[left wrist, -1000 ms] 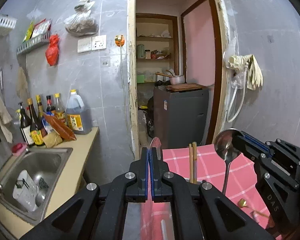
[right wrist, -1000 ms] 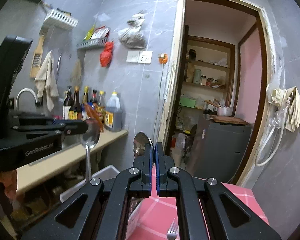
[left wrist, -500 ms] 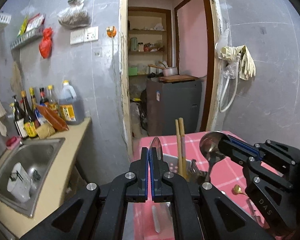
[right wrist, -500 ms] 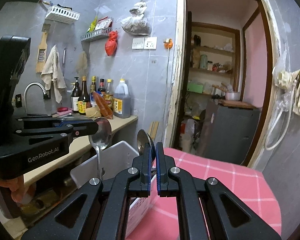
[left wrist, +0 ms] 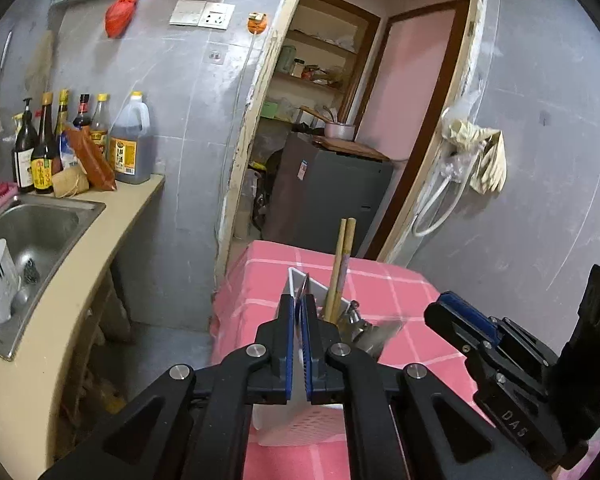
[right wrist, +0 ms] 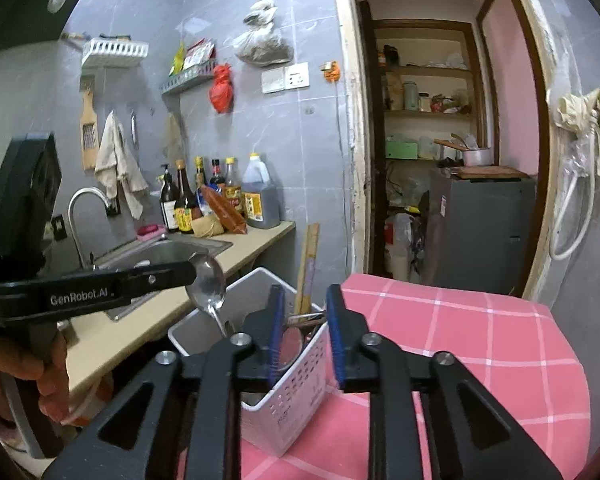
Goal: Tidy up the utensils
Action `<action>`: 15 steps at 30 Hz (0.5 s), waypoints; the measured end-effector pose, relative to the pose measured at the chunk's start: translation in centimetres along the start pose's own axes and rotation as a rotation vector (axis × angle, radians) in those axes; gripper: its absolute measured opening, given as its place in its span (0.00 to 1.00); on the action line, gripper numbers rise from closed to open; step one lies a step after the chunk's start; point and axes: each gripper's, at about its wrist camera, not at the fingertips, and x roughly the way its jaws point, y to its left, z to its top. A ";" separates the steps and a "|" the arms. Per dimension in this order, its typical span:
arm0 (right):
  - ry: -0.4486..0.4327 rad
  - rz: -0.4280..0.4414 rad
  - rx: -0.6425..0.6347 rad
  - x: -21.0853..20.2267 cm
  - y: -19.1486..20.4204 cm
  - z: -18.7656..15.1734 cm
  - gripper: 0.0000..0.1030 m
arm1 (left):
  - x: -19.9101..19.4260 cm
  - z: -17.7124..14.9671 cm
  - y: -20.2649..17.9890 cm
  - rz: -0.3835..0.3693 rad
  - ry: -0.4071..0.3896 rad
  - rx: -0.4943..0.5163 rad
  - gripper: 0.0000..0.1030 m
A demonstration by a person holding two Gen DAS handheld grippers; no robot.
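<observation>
So the left gripper (left wrist: pixel 299 312) was clamped on a shiny metal spoon (right wrist: pixel 207 285), bowl up, right over the white slotted plastic caddy (right wrist: pixel 288 400) at the pink checked table's (right wrist: pixel 480 344) near-left corner. The right gripper (right wrist: pixel 304 312) had just been opening, its own spoon (right wrist: pixel 291 345) dropped inside, jaws narrowly apart.

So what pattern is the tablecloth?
The tablecloth is pink with a white grid check, clearest in the right wrist view.
</observation>
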 end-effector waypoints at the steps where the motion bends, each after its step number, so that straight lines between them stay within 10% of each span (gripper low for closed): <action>1: -0.003 -0.004 0.008 -0.3 -0.3 0.1 0.22 | -0.1 0.0 -0.1 -0.009 0.000 0.000 0.09; 15: -0.108 -0.166 0.078 -6.6 -5.4 0.9 0.86 | -2.6 -1.1 -3.8 0.032 -0.137 0.011 0.90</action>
